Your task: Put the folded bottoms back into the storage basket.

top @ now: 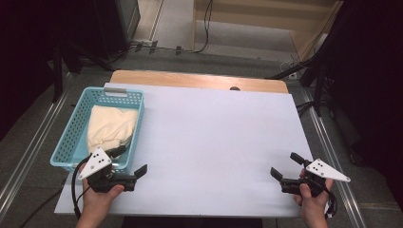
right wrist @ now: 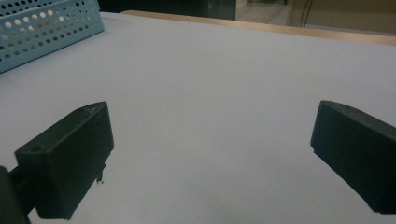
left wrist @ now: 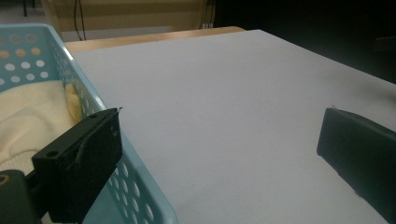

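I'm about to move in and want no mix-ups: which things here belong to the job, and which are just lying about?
Part of the job:
- cream cloth, bunched inside the basket
- blue basket, at the sheet's left edge
- left gripper, open, at the basket's near corner
- right gripper, open, over bare sheet

Just lying about:
- white sheet covering the table
- cables on the floor beyond

You see a perforated, slightly glossy plastic basket holding soft, matt cream cloth, on a smooth matt white sheet over a wooden table.
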`<control>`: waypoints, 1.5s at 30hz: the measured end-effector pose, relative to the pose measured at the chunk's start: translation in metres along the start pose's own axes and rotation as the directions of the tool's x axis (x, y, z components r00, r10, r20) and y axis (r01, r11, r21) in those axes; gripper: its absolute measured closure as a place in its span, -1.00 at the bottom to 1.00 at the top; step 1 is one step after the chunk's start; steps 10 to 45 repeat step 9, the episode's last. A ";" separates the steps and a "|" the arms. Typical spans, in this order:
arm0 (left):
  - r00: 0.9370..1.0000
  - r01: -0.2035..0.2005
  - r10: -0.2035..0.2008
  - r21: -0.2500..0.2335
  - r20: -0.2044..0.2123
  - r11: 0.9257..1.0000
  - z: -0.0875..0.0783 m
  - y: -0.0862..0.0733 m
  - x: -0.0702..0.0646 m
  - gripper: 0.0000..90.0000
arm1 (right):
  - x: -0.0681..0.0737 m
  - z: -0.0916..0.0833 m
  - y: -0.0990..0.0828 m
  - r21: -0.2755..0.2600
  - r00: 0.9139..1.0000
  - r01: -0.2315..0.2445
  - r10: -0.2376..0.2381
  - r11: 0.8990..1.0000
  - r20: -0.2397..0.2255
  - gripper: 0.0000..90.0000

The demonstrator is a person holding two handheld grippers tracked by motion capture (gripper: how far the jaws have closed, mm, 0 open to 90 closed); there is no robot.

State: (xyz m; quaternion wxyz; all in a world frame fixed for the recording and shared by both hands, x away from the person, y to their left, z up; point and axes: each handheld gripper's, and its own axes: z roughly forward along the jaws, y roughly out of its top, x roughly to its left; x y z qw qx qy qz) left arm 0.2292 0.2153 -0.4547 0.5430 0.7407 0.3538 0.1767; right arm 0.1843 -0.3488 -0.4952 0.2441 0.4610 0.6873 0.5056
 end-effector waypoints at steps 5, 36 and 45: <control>1.000 -0.002 0.002 -0.001 -0.005 1.000 0.000 0.000 0.000 -1.00 | 0.000 -0.001 0.001 -0.008 1.000 -0.002 0.002 1.000 -0.004 -1.00; 1.000 -0.003 0.003 0.000 -0.007 1.000 0.000 0.000 -0.001 -1.00 | 0.002 -0.002 0.002 -0.012 1.000 -0.001 0.001 1.000 -0.005 -1.00; 1.000 -0.003 0.003 0.000 -0.007 1.000 0.000 0.000 -0.001 -1.00 | 0.002 -0.002 0.002 -0.012 1.000 -0.001 0.001 1.000 -0.005 -1.00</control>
